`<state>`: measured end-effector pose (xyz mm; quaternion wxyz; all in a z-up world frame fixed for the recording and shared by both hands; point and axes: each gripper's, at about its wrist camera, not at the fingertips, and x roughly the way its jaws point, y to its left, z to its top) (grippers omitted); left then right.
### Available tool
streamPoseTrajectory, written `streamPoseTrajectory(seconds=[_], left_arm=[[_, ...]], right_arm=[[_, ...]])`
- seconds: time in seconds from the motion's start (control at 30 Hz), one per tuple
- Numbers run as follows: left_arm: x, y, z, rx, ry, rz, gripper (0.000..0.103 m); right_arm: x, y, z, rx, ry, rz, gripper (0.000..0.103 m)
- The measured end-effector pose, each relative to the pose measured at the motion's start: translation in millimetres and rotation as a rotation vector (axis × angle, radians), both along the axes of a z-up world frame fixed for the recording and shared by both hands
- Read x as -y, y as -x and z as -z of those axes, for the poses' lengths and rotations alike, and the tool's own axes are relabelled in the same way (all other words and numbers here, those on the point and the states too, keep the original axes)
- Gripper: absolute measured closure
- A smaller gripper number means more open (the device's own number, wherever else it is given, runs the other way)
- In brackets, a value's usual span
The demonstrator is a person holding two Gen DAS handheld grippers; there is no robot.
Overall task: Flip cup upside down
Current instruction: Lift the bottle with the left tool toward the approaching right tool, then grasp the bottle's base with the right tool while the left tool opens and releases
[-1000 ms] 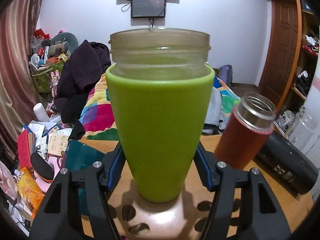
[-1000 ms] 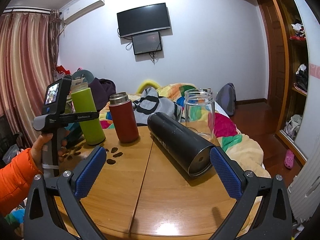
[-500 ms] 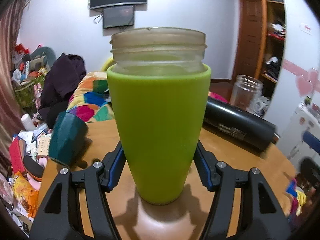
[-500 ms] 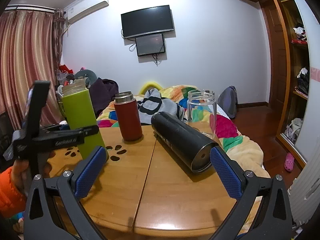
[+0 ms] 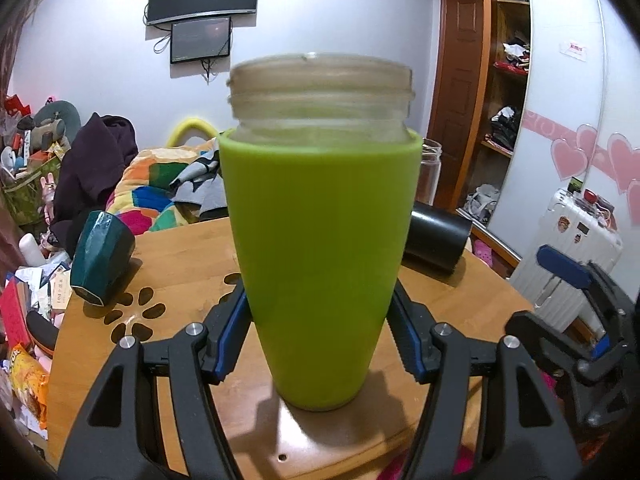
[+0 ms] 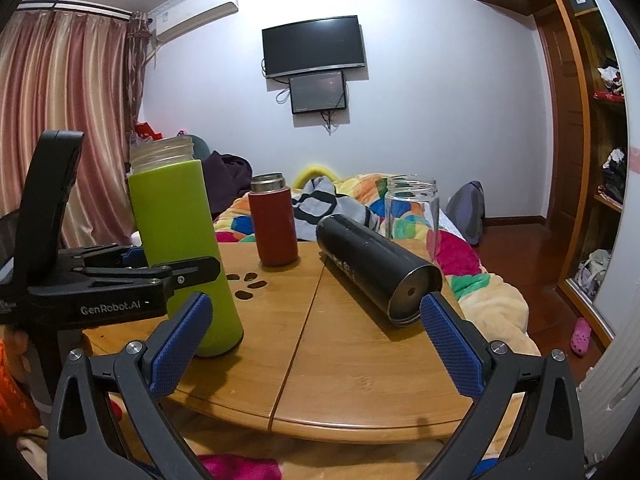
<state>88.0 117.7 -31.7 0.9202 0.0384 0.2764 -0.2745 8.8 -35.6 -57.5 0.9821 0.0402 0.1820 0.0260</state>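
Note:
A tall green cup (image 5: 320,248) with a clear threaded rim stands upright, mouth up, near the front left edge of the round wooden table (image 6: 352,344). My left gripper (image 5: 320,332) is shut on its lower body, blue pads pressed on both sides. In the right wrist view the same cup (image 6: 176,240) and my left gripper (image 6: 176,270) around it show at the left. My right gripper (image 6: 316,344) is open and empty, above the table's near edge, apart from the cup.
A black flask (image 6: 372,268) lies on its side mid-table. A red flask (image 6: 274,220) and a clear glass jar (image 6: 412,212) stand behind it. A dark teal cup (image 5: 100,256) lies tipped at the table's left. A bed with a colourful quilt (image 6: 460,264) lies beyond.
My left gripper has carried the green cup across the table toward the near left edge and turned rightward. The right gripper has barely moved.

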Motion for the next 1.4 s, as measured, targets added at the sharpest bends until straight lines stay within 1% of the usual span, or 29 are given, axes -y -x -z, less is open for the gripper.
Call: streamPoseTrajectory(seconds=[0.03, 0.07, 0.1, 0.17, 0.2, 0.27, 0.33, 0.43, 0.5, 0.63, 0.73, 0.83, 0.9, 0.97, 1.0, 1.03, 1.07, 1.13, 1.2, 1.23, 1.27, 1.3, 1.37, 1.4], left_arm=[[-5.2, -0.3, -3.7, 0.018, 0.006, 0.001, 0.037], [-9.6, 3.3, -7.7, 0.038, 0.01, -0.004, 0.031], [-13.7, 6.6, -14.0, 0.07, 0.012, -0.01, 0.021], [-21.7, 13.3, -24.2, 0.119, 0.029, -0.02, 0.013], [-26.4, 17.5, -30.0, 0.141, 0.037, -0.019, 0.011], [-32.0, 17.3, -34.9, 0.149, 0.042, -0.012, 0.011], [-35.5, 14.4, -38.8, 0.145, 0.045, -0.003, 0.011], [-37.2, 6.8, -42.0, 0.124, 0.055, 0.015, 0.011], [-37.0, -1.2, -43.9, 0.096, 0.076, 0.046, 0.011], [-41.1, -7.9, -43.0, 0.074, 0.1, 0.095, 0.013], [-52.7, -3.3, -39.2, 0.092, 0.096, 0.101, 0.013], [-57.9, -1.3, -35.8, 0.076, 0.099, 0.112, 0.014], [-61.3, 1.4, -34.5, 0.082, 0.094, 0.115, 0.015], [-68.9, 6.9, -32.2, 0.114, 0.071, 0.098, 0.018], [-74.4, 7.8, -30.1, 0.12, 0.065, 0.089, 0.02], [-79.0, 6.6, -28.7, 0.118, 0.064, 0.08, 0.021], [-85.4, 3.7, -26.1, 0.111, 0.065, 0.055, 0.024], [-94.0, -6.6, -22.1, 0.088, 0.062, 0.003, 0.031], [-99.4, -21.1, -19.0, 0.063, 0.069, -0.035, 0.04], [-99.7, -31.3, -16.7, 0.052, 0.07, -0.051, 0.042], [-99.4, -39.8, -14.8, 0.041, 0.067, -0.06, 0.048], [-93.9, -51.9, -10.8, 0.018, 0.061, -0.052, 0.057], [-84.6, -66.1, -4.4, -0.004, 0.037, -0.042, 0.068], [-74.5, -72.3, -0.3, -0.011, 0.015, -0.019, 0.073]], right_arm=[[-1.1, -0.4, 1.3, 0.0, 0.0, -0.002, 0.0], [-1.5, -1.4, 3.4, -0.003, -0.004, -0.007, 0.0], [-1.6, -2.6, 6.2, -0.007, -0.01, -0.015, 0.0], [-3.7, -6.4, 11.7, -0.013, -0.025, -0.044, 0.0], [-6.2, -8.7, 14.0, -0.016, -0.03, -0.065, 0.0], [-15.3, -14.9, 18.6, -0.019, -0.025, -0.116, 0.0], [-29.8, -24.8, 22.8, -0.03, 0.006, -0.174, 0.0], [-47.0, -36.5, 27.9, -0.039, 0.029, -0.238, 0.0], [-54.8, -45.7, 29.5, -0.044, 0.016, -0.277, 0.0], [-63.9, -56.3, 36.2, -0.057, 0.024, -0.311, 0.001], [-68.0, -61.9, 39.7, -0.073, 0.039, -0.319, 0.003], [-74.6, -71.7, 43.0, -0.092, 0.045, -0.327, 0.004], [-81.2, -76.2, 45.7, -0.105, 0.057, -0.332, 0.009], [-88.4, -80.5, 49.2, -0.121, 0.082, -0.331, 0.019], [-88.8, -82.2, 49.7, -0.129, 0.089, -0.332, 0.022], [-90.4, -84.1, 51.2, -0.136, 0.094, -0.334, 0.027], [-91.6, -85.8, 52.7, -0.143, 0.095, -0.338, 0.032], [-90.8, -87.3, 54.1, -0.147, 0.09, -0.335, 0.039], [-89.8, -87.0, 53.5, -0.147, 0.08, -0.336, 0.04], [-89.8, -86.4, 53.8, -0.146, 0.081, -0.335, 0.04], [-90.1, -86.1, 53.8, -0.145, 0.084, -0.334, 0.04], [-90.7, -86.7, 54.1, -0.145, 0.086, -0.334, 0.04], [-90.4, -85.7, 53.8, -0.146, 0.086, -0.337, 0.04], [-89.7, -85.9, 53.0, -0.148, 0.086, -0.338, 0.04]])
